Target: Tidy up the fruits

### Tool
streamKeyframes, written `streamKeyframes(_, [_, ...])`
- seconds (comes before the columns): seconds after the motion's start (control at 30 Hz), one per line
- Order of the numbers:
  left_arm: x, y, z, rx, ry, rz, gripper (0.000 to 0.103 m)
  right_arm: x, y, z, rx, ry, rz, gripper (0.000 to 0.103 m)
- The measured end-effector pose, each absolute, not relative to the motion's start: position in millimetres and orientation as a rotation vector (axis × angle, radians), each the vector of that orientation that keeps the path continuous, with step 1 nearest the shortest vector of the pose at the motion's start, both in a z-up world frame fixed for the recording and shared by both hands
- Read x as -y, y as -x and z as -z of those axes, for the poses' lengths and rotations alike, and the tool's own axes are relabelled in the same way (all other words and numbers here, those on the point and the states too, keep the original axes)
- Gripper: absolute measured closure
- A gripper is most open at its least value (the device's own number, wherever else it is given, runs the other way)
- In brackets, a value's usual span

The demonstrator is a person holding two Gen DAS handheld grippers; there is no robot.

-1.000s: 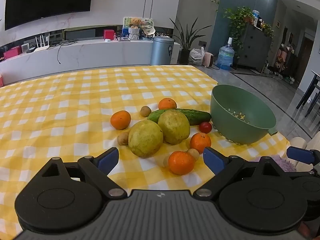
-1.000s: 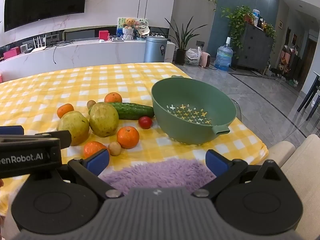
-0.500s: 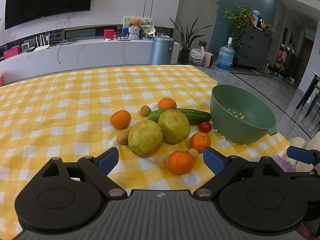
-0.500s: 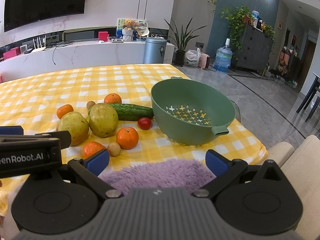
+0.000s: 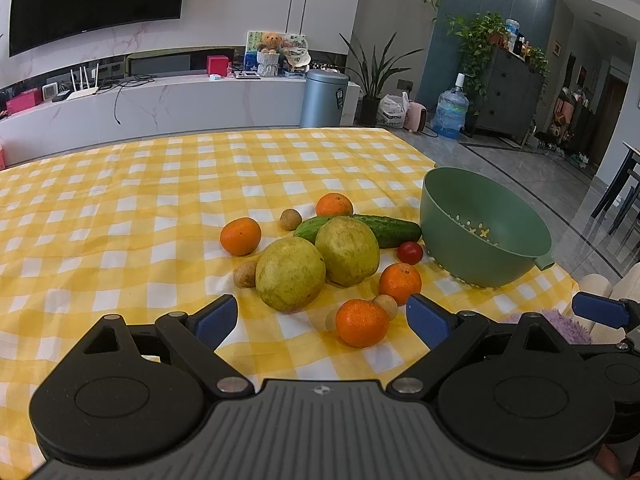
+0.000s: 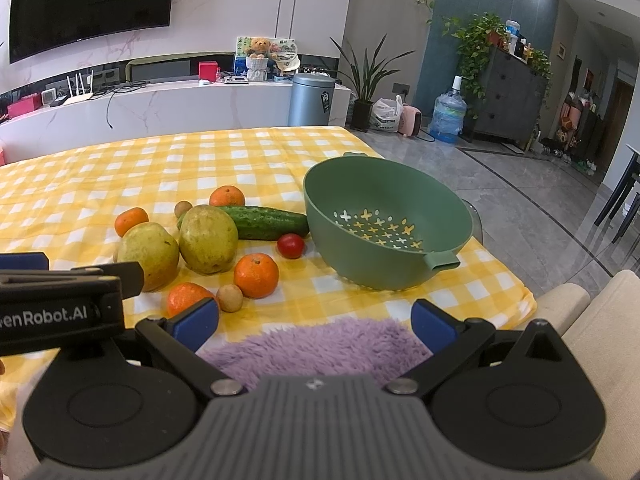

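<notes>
Green colander (image 6: 384, 224) on checked tablecloth (image 5: 120, 208), nothing inside; pears (image 5: 290, 274), cucumber (image 6: 262, 222), oranges (image 6: 256, 275), tomato (image 6: 291, 245) clustered just beside; left gripper (image 5: 320, 320) and right gripper (image 6: 316, 322) spread wide, nothing held.

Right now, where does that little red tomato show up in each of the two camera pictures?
Left wrist view: the cherry tomato sits right of centre, between the cucumber and the green colander.
Right wrist view: the cherry tomato sits just left of centre, below the cucumber's end.
Shared landmark: the green colander.
</notes>
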State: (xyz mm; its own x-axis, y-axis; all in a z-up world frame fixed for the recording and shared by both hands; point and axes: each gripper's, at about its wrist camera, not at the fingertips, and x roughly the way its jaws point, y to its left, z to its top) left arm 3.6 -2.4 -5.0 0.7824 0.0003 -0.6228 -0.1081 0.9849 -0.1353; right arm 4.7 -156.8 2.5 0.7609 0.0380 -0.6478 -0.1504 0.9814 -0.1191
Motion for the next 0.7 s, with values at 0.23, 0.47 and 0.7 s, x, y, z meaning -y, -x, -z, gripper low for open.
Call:
streamKeyframes(0.23, [3.4, -3.8, 6.2, -0.671, 0.167, -0.062, 0.0, 156.5, -4.4, -2.7, -0.699, 0.168, -0.103, 0.004])
streamKeyframes(0.47, [3.5, -4.2, 6.7, -0.672, 0.168, -0.061, 0.0, 156.7, -4.2, -2.7, -0.699, 0.169, -0.104, 0.004])
streamKeyframes(0.7, [3.5, -5.0, 9.0, -0.675, 0.172, -0.058, 0.0, 156.6, -4.2, -2.2, -0.7, 0.171, -0.103, 0.004])
